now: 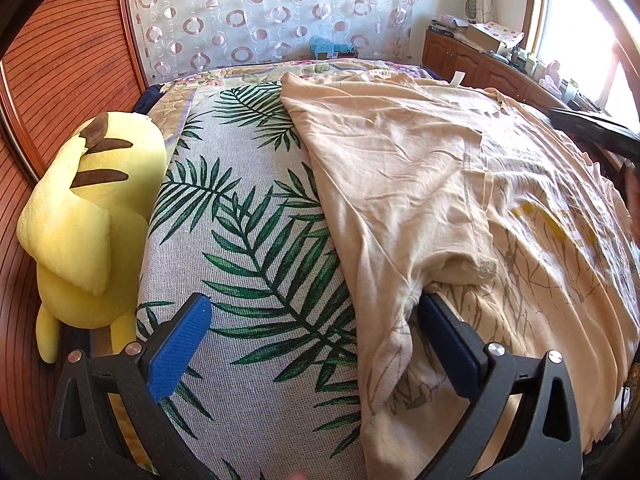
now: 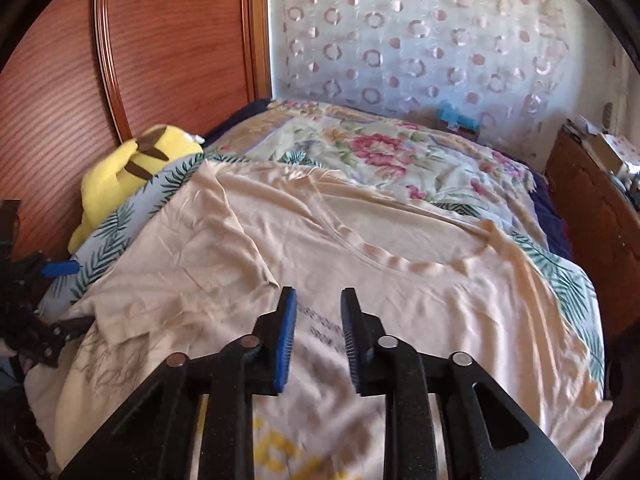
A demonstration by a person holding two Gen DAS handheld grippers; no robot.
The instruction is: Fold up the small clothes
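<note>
Pale peach shirt (image 2: 420, 304) spread front-up across a bed (image 1: 248, 216), one sleeve (image 1: 400, 184) folded in over the chest, ribbed neckline toward the far right in the right wrist view. Grey lettering and a yellow print on the front, thin brown branch-like lines near the hem. Fabric creased and rumpled, hem bunched at the near edge.

Left gripper (image 1: 312, 340) low over the shirt's left edge, jaws spread wide, nothing clamped; one blue pad (image 1: 180, 344) above the leaf-print cover, the other at the folded cloth, contact unclear. Right gripper (image 2: 319, 344) above the printed chest, jaws parted by a narrow gap, nothing between them.

Leaf-print cover bare along the shirt's left side, open room there. Yellow plush (image 1: 84, 216) at the bed's left edge against a ribbed wooden panel (image 1: 60, 80). Floral quilt (image 2: 380, 156) beyond the shirt's far side, circle-patterned curtain (image 1: 272, 12) behind it. Wooden cabinet (image 1: 472, 60) with clutter on top along the right, close to the bed.
</note>
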